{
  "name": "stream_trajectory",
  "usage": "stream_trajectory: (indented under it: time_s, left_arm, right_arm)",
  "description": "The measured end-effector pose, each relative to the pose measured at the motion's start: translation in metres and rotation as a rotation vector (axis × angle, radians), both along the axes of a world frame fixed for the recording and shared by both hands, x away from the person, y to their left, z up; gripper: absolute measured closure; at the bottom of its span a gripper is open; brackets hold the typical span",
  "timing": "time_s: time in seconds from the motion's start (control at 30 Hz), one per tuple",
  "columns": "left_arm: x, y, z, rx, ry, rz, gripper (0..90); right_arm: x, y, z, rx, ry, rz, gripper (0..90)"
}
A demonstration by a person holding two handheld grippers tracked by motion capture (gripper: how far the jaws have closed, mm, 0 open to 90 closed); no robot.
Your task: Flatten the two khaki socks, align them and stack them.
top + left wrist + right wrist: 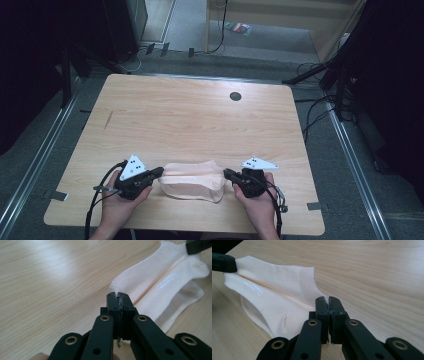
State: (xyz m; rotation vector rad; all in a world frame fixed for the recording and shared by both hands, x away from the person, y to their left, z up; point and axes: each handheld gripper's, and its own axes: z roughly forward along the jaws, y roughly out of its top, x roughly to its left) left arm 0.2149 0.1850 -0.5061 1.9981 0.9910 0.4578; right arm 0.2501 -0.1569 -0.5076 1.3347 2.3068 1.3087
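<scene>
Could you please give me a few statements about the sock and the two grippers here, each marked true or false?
1. The left gripper is shut on one end of the sock. True.
2. The right gripper hangs open above the table. False: it is shut on the sock's other end.
3. The sock is dark blue. False: it is pale peach.
4. The sock bears small white lettering. True.
5. The sock lies at the table's far edge. False: it is near the person's edge.
</scene>
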Motion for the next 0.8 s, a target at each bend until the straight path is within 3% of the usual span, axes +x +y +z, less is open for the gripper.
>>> stream_trajectory:
  time_s: [0.1,0.23,0.37,0.5,0.6,0.63,0.7,0.77,0.8]
  left_arm:
    - [-0.006,-0.004,-0.004,0.036,-0.004,-0.006,90.0]
    - [-0.008,-0.005,-0.007,0.044,0.008,-0.015,90.0]
    - [-0.01,-0.01,-0.011,0.083,0.002,-0.023,90.0]
    - [-0.009,-0.011,-0.015,0.081,0.016,-0.027,90.0]
    - [-0.01,-0.01,-0.016,0.042,0.022,-0.038,89.9]
    - [-0.009,-0.009,-0.017,0.029,0.032,-0.04,87.2]
    - [-0.007,-0.009,-0.021,0.017,0.046,-0.022,60.0]
    - [-0.007,-0.006,-0.022,-0.006,0.042,-0.012,55.3]
    - [-0.007,-0.003,-0.021,-0.037,0.042,-0.006,53.4]
  right_arm:
    - [-0.007,0.0,-0.004,-0.012,0.013,0.007,88.0]
    - [-0.011,-0.001,-0.01,-0.025,0.025,0.011,88.0]
    - [-0.013,-0.001,-0.012,-0.021,0.029,0.006,88.0]
    - [-0.013,0.001,-0.015,-0.03,0.031,0.012,87.9]
    - [-0.013,0.002,-0.017,-0.024,0.034,0.023,86.7]
    - [-0.014,0.003,-0.017,-0.014,0.04,0.038,81.6]
    - [-0.013,0.005,-0.02,-0.012,0.024,0.045,56.6]
    - [-0.014,0.005,-0.02,0.004,0.016,0.028,53.9]
    - [-0.014,0.003,-0.02,0.015,0.014,0.02,51.9]
